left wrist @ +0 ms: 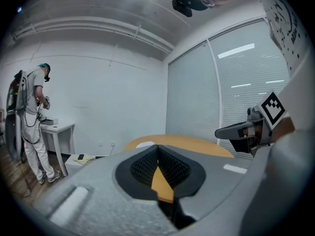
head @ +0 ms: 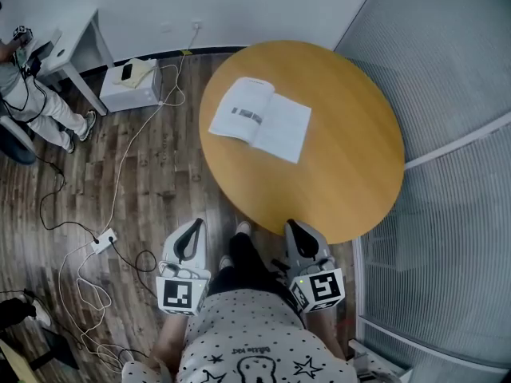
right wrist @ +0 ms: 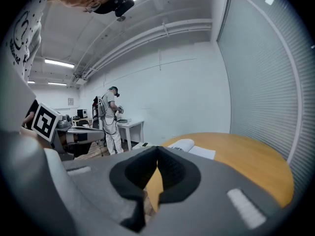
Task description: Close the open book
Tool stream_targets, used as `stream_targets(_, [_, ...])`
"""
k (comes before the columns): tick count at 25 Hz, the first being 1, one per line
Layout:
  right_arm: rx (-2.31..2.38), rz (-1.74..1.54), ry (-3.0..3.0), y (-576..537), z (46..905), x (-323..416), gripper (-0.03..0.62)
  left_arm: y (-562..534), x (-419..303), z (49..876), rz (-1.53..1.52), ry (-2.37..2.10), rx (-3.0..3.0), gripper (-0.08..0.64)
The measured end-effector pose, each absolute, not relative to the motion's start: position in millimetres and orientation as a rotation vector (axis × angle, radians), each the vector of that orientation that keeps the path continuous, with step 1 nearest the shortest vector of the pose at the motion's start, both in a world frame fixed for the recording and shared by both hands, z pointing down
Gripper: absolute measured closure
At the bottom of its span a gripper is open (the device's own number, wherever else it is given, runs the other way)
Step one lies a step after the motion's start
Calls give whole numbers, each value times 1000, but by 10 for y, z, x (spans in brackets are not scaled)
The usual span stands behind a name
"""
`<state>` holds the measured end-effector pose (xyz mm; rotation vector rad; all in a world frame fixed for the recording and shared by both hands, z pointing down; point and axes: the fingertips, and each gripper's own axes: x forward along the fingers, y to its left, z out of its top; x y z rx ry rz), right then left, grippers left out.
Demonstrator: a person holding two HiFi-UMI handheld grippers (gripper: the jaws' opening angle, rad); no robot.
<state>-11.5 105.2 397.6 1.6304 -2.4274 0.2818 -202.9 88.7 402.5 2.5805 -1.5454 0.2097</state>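
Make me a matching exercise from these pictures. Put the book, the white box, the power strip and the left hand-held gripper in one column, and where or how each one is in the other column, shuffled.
Column one
1. book
2. white box
3. power strip
4. left hand-held gripper

Column two
A. on the floor by the wall
B. jaws together, nothing between them
C. lying open on the round table
D. on the floor, well away from the wall

Pairs: 1-C, 2-A, 3-D, 4-B

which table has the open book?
The round wooden table, with the open book lying on it; the white desk stands at the far-left wall.
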Motion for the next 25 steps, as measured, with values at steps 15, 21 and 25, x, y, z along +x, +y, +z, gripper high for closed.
stream_targets(15, [1738, 277, -2373, -50, 3862, 508, 588, -410, -1404, 3821, 183, -1469, 2639, 551])
stream_targets(21, [1780, 296, -2349, -176, 3868, 728, 588, -623, -1210, 3769, 154, -1436, 2671, 551])
stream_targets(25, [1817, 294, -2337, -175, 3844, 820, 588, -680, -1090, 3732, 144, -1409, 2697, 550])
